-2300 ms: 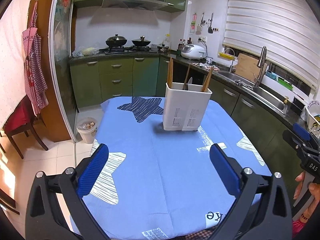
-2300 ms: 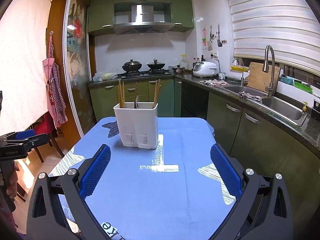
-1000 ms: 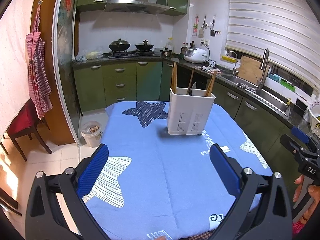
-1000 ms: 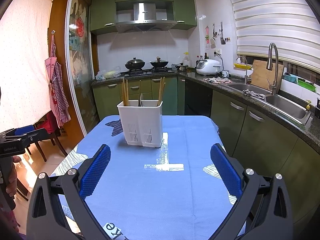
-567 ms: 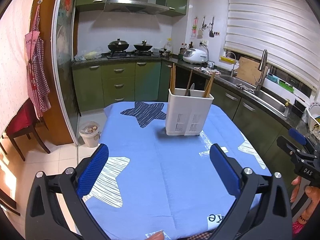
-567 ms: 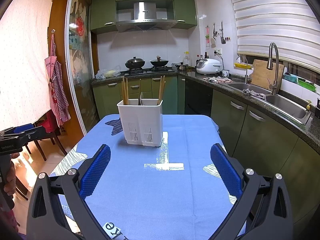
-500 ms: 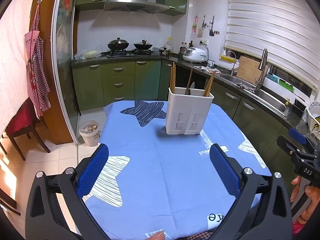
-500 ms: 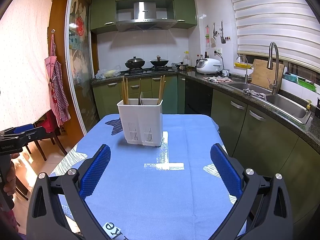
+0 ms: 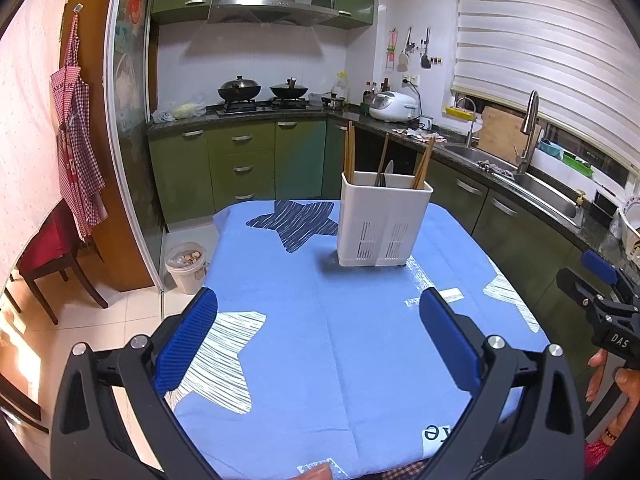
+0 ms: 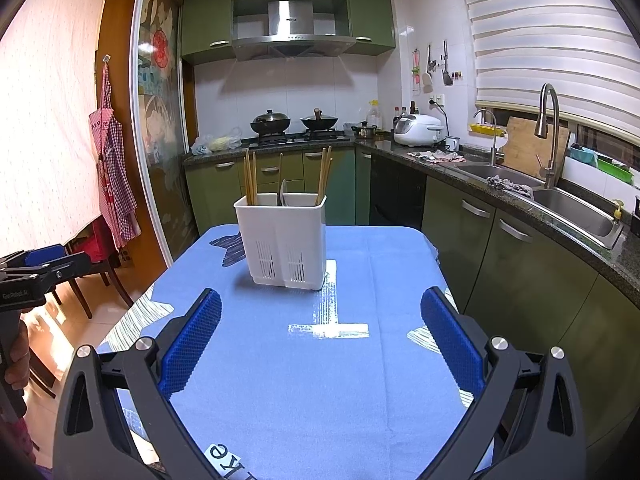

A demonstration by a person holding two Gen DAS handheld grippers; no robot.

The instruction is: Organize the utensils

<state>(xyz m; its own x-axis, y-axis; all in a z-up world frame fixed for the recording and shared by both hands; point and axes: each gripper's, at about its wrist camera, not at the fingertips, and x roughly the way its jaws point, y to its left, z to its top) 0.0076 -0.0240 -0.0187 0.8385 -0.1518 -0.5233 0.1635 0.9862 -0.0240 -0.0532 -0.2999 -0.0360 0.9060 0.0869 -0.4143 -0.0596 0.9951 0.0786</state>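
Left claw (image 9: 318, 334) wide open, empty, right claw (image 10: 320, 336) same, white utensil caddy (image 10: 285, 240) upright mid-worktop (image 10: 320, 380), chopsticks (image 10: 250, 178) inside

Green cabinets (image 10: 260, 172) are lining the far wall under a steel hood (image 10: 294, 38). Blinds (image 10: 552, 40) are covering the right window above the sink (image 10: 576, 208). An apron (image 10: 114, 176) is hanging left; sunlight is falling on the tile floor (image 9: 116, 320).

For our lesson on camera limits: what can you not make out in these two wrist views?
- Lower ends of the chopsticks and spoon: both views, hidden by the white utensil holder walls.
- Holder's compartments: both views, rim blocks them.
- Table's near edge: left view, behind the left hand-held gripper.
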